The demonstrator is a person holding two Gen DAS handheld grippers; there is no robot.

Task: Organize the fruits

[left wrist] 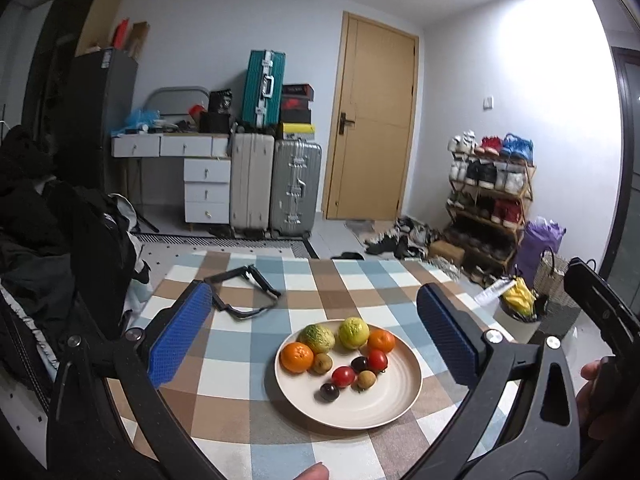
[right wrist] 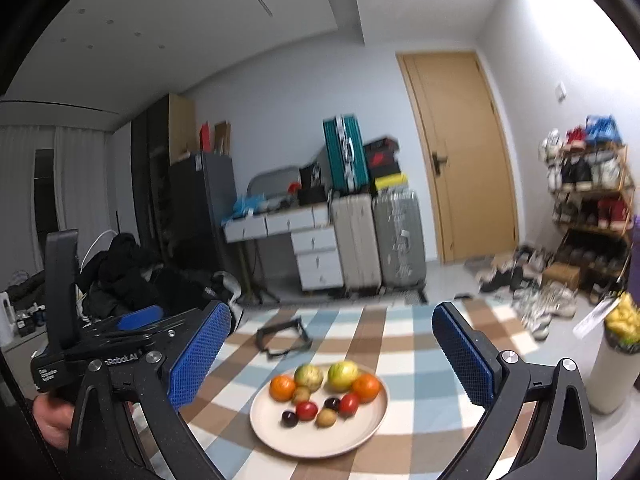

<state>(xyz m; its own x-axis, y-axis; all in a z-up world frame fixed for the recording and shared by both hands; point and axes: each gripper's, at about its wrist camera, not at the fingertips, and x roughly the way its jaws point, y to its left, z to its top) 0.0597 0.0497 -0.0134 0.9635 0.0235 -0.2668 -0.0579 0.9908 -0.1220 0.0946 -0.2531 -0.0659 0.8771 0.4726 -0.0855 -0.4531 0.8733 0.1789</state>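
A cream plate (left wrist: 384, 412) (right wrist: 348, 436) sits on the checked tablecloth and holds two oranges (left wrist: 297, 357), two yellow-green citrus fruits (left wrist: 353, 332), two red tomatoes (left wrist: 343, 376), two small brown kiwis (left wrist: 366, 379) and two dark plums (left wrist: 329, 391). My left gripper (left wrist: 316, 340) is open and empty, held above and in front of the plate. My right gripper (right wrist: 330, 354) is open and empty, also held above the plate. The left gripper's body (right wrist: 132, 344) shows at the left of the right wrist view.
A black folding frame (left wrist: 244, 292) (right wrist: 285, 338) lies on the cloth behind the plate. A white bin with yellow contents (left wrist: 518, 312) (right wrist: 618, 360) stands right of the table. Dark clothes (left wrist: 60, 232) are piled at the left. Suitcases, drawers and a shoe rack stand beyond.
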